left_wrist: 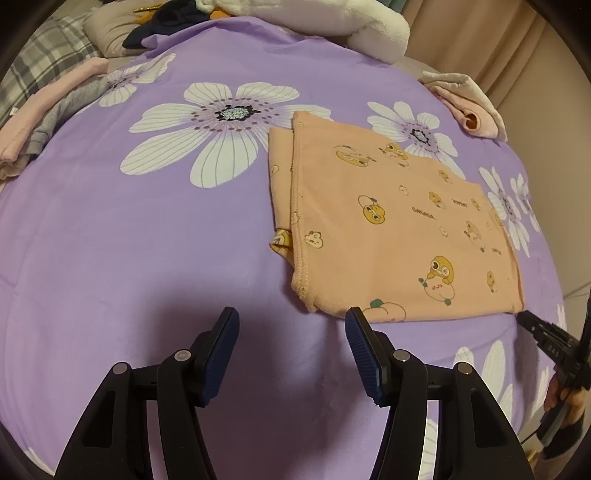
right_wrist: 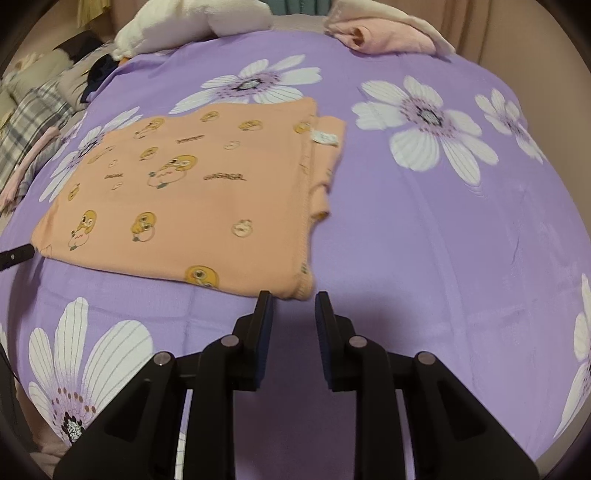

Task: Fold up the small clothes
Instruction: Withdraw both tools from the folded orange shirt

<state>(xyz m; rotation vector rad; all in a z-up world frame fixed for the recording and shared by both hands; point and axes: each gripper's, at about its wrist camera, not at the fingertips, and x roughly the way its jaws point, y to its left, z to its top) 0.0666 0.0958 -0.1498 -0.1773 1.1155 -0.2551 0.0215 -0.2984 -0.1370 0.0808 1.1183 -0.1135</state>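
Nearest: left hand-held gripper point(left_wrist: 291, 317), jaws wide apart, empty, above the purple bedsheet with white daisy print point(left_wrist: 129, 240). Right hand-held gripper point(right_wrist: 294, 301), jaws narrowly apart, empty, tips just short of the garment's near hemmed corner. Middle: folded peach cotton garment with yellow cartoon print point(right_wrist: 192, 192), flat on the sheet, one layer offset past the stitched edge, white label point(right_wrist: 325, 137) at the far corner. Farther: pink and grey folded clothes point(left_wrist: 44, 114) at left edge; rolled pink cloth point(right_wrist: 384, 38) and white plush blanket point(right_wrist: 192, 26) at the back.
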